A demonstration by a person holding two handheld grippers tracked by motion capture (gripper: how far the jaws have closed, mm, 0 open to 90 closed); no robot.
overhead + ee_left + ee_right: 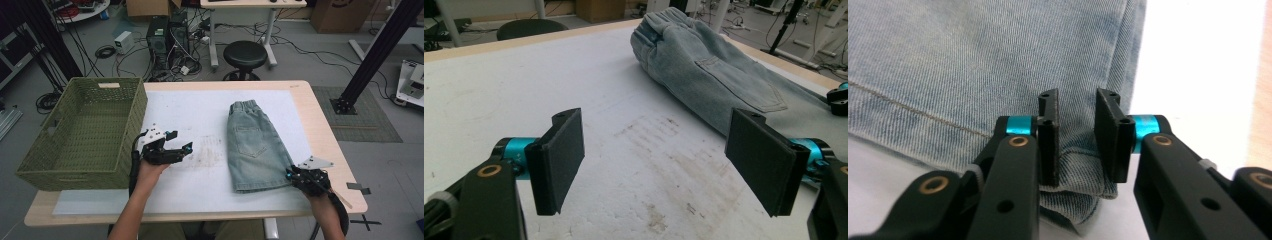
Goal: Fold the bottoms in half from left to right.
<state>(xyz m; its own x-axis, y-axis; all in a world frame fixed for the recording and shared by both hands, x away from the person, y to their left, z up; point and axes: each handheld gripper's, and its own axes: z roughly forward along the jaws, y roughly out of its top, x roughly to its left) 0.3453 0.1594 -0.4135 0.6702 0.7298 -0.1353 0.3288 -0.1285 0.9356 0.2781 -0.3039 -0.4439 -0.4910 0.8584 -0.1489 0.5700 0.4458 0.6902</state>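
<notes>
While right gripper (1075,137) straddles hem corner of denim shorts (252,145) at mat's right, jaws narrowed, not yet pinching: bite deeper before closing. Left gripper (664,165) wide open, empty; bring to opposite hem corner.

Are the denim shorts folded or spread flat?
Folded lengthwise: the denim shorts lie as one narrow strip, one back pocket showing, hem layers doubled by the right gripper.

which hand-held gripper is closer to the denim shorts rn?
Right. The right hand-held gripper is at the denim shorts, its jaws straddling the hem corner with a gap between them. The left hand-held gripper is wide open over the bare mat, apart from the shorts.
</notes>
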